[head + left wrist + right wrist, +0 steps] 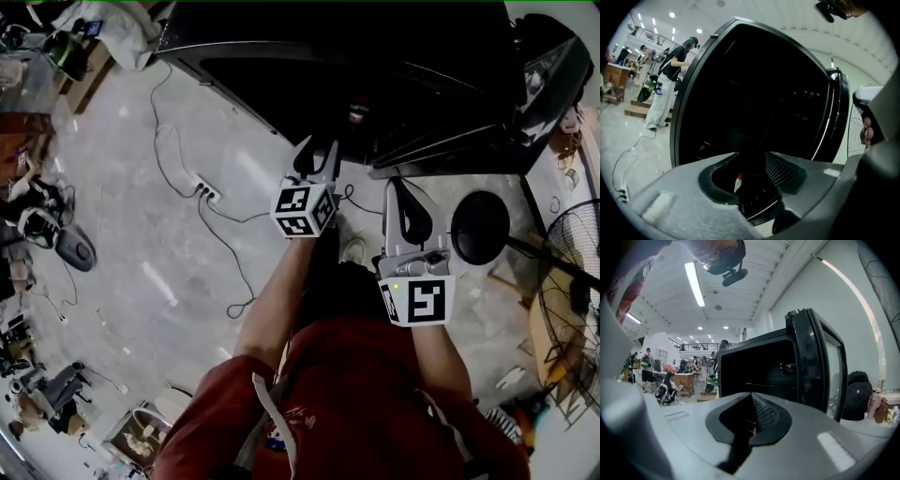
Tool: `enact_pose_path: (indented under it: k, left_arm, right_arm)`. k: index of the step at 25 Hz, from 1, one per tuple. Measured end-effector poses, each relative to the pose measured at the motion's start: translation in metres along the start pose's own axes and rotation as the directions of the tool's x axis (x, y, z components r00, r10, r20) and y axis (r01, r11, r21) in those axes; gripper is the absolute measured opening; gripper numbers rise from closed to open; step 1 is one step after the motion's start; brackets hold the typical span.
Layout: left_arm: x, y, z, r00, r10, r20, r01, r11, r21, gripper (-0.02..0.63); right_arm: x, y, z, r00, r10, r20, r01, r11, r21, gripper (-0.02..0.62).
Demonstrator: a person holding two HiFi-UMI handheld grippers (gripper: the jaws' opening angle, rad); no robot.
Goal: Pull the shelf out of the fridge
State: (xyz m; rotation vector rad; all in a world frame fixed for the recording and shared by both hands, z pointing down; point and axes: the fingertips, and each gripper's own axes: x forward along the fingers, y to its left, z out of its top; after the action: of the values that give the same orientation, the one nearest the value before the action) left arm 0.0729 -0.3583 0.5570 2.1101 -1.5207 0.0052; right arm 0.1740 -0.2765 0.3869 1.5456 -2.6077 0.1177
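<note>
Jaws of the left gripper (752,161) are seen spread apart with nothing pressed between them. Those of the right gripper (751,397) are closed tip to tip on nothing. In the head view, the left gripper (319,150) is held at the mouth of the dark fridge (375,84), and the right gripper (401,192) is held just short of it. The fridge door (820,366) is swung open on the right.

Only the left gripper view shows a small red-capped bottle (738,183), framed in the gap between the jaws, low inside the fridge. Only the right gripper view shows a thin pale edge across the interior, apparently the shelf (768,385), seated inside.

Farther off, a power strip (206,192) with trailing cables is shown on the floor by the head view, with a fan (572,272) at the right. A standing person (670,84) is caught in the left gripper view, and a backpack (857,394) beyond the door in the right gripper view.
</note>
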Motion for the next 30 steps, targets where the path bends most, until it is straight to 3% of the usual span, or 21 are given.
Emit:
enact_pose_path:
  k: [5,10,17,20,27,30]
  left_arm:
    - [0.038,0.023,-0.014,1.000,0.003,0.023,0.001,0.991,-0.136,0.198]
    - [0.068,0.047,-0.024,0.996,0.005,0.091,0.025,0.946,-0.324,0.232]
    - [0.103,0.056,-0.028,0.978,-0.026,0.206,0.131,0.846,-0.517,0.276]
    - [0.121,0.054,-0.028,0.965,-0.046,0.258,0.198,0.775,-0.600,0.278]
    - [0.155,0.068,-0.022,0.930,-0.007,0.368,0.295,0.613,-0.733,0.278]
    - [0.167,0.071,-0.020,0.921,-0.012,0.390,0.322,0.589,-0.742,0.276]
  right_arm:
    - [0.019,0.004,-0.014,1.000,0.016,-0.020,-0.016,1.000,-0.018,-0.003]
    - [0.026,0.008,-0.036,0.999,0.007,-0.048,-0.008,1.000,-0.021,-0.003]
    - [0.028,0.003,-0.054,0.996,-0.023,-0.084,0.021,0.999,-0.035,-0.003]
    - [0.031,0.000,-0.058,0.995,-0.038,-0.094,0.035,0.999,-0.034,-0.003]
    - [0.034,-0.002,-0.065,0.992,-0.055,-0.118,0.049,0.997,-0.051,-0.003]
    - [0.038,-0.003,-0.067,0.990,-0.069,-0.123,0.063,0.997,-0.052,-0.003]
